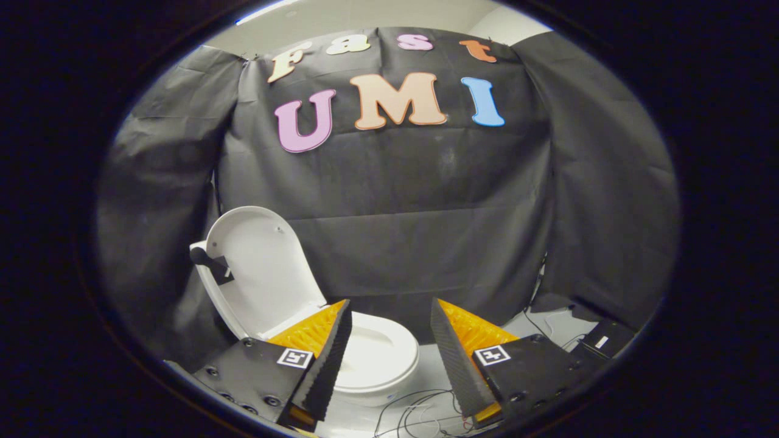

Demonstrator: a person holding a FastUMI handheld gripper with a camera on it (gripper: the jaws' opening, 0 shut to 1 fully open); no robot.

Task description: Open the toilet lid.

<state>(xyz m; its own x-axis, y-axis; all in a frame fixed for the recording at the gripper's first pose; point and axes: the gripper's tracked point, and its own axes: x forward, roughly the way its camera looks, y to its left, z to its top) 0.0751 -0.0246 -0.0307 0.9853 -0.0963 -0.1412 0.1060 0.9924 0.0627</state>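
**Lid up, claw clear**

Toilet [371,359] sits low, just beyond the fingers, partly behind the left one. Lid [265,267] stands raised, leaning back toward the black cloth [426,201] that walls the booth. Its underside faces the camera; two small bumpers show on it. Seat [380,353] lies down on the bowl, the opening visible.

Gripper [391,359]: fingers spread wide, nothing between them but air and a view of the seat's right side and the pale floor [438,365]. Neither finger touches the lid or the seat, as far as can be told.

A dark fitting [210,264] shows at the lid's left edge, apart from the fingers; what it is cannot be made out. Loose cables [420,404] lie on the floor between the fingers, a dark box [605,337] off beyond the right finger.

Judgement: the opening looks done. The lid appears past upright and resting, so it should hold by itself. What is left is only backing the claw away without brushing the seat or catching the cables. If the lid is less settled than it looks, a light push at its upper edge would seat it.
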